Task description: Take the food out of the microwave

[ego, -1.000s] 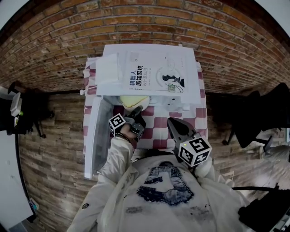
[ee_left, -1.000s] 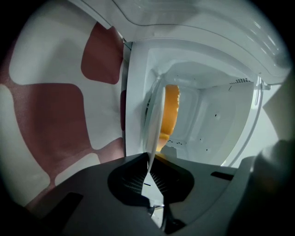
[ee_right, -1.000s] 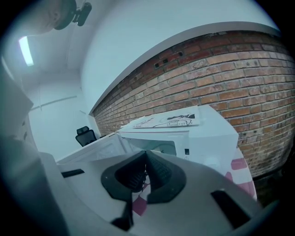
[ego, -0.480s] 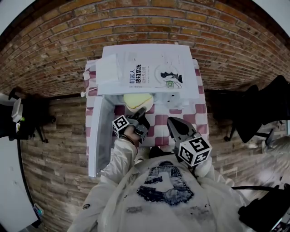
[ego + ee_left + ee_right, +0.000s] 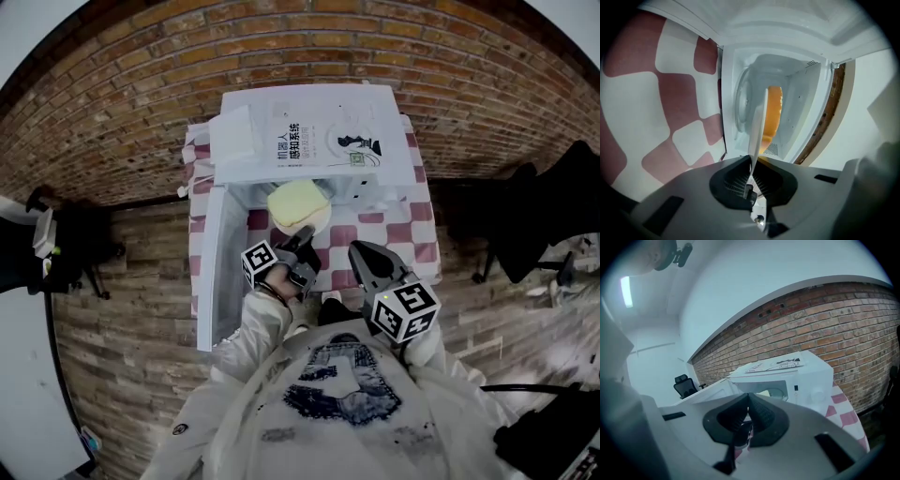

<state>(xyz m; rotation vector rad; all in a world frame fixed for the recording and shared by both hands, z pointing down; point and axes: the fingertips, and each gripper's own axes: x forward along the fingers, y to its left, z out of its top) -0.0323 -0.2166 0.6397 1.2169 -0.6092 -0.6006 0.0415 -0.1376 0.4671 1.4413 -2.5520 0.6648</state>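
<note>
The left claw, clamped on the rim of the plate, has drawn the yellow food nearly clear of the open microwave; the right claw hangs shut and empty, so setting down remains.

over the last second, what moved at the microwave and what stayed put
The left gripper, still shut on the rim of the plate of yellow food, drew it further out of the microwave toward the person, so more of it shows. The right gripper stayed shut and empty, and the microwave door stayed open.
</note>
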